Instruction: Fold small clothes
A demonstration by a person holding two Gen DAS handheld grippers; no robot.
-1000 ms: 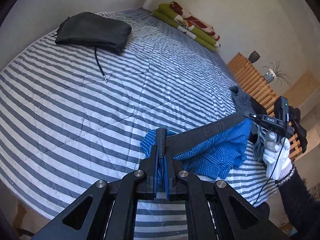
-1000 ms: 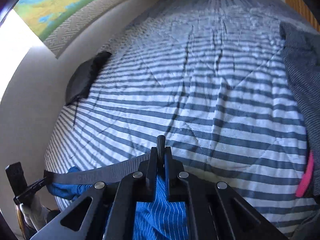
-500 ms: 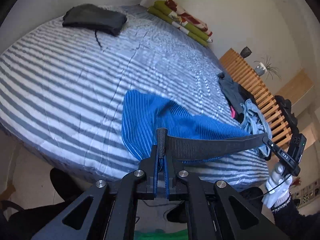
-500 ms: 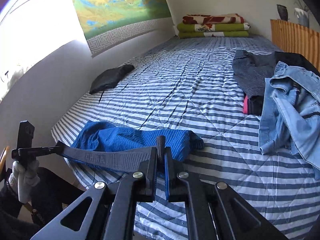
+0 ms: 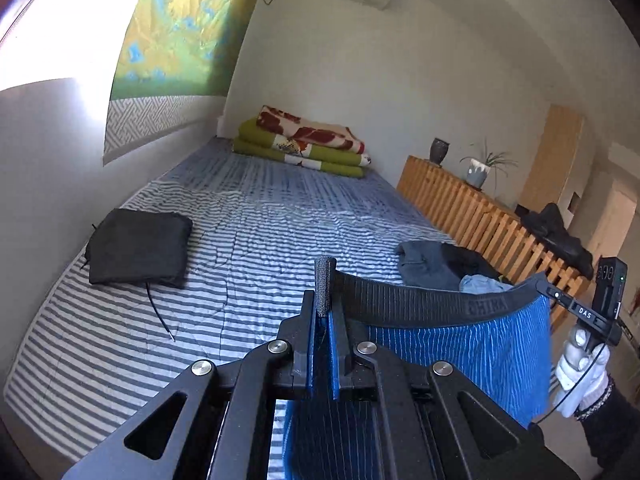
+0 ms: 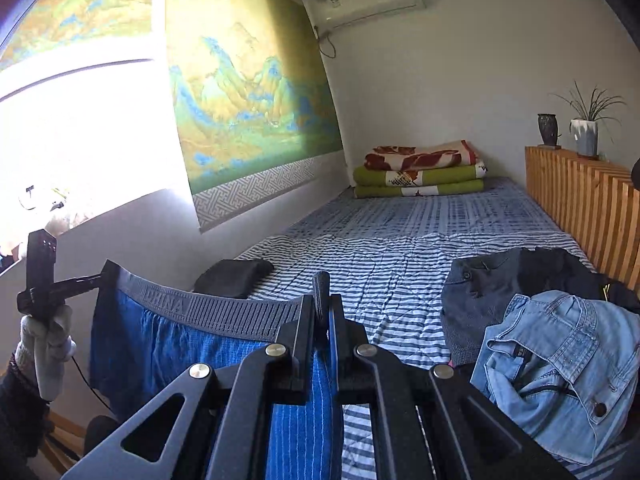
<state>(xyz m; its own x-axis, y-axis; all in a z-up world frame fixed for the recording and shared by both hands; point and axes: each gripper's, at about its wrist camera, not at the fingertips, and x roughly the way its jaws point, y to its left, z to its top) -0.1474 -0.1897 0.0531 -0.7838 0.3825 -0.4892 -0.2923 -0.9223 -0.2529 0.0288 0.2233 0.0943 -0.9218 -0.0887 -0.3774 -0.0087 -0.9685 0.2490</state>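
Observation:
Blue pinstriped underpants [image 5: 472,352] with a grey waistband [image 5: 420,300] hang in the air over the near edge of the striped bed [image 5: 260,240]. My left gripper [image 5: 322,312] is shut on one end of the waistband. My right gripper [image 5: 550,290], held by a white-gloved hand [image 5: 580,376], pinches the other end. In the right wrist view the right gripper [image 6: 322,304] is shut on the waistband [image 6: 224,312] and the blue cloth [image 6: 160,344] drapes below. There the left gripper [image 6: 96,278] clamps the far end. The band sags slightly between them.
A folded black garment [image 5: 138,246] with a thin black cord [image 5: 160,316] lies at the bed's left. A denim piece [image 6: 560,364] and a dark grey garment [image 6: 476,300] are piled at the right, beside a wooden slatted rail [image 6: 580,200]. Folded blankets [image 5: 304,144] sit at the far end.
Both grippers have risen and carried the underpants off the bed; the cloth now hangs free. Both views have tilted up toward the far wall.

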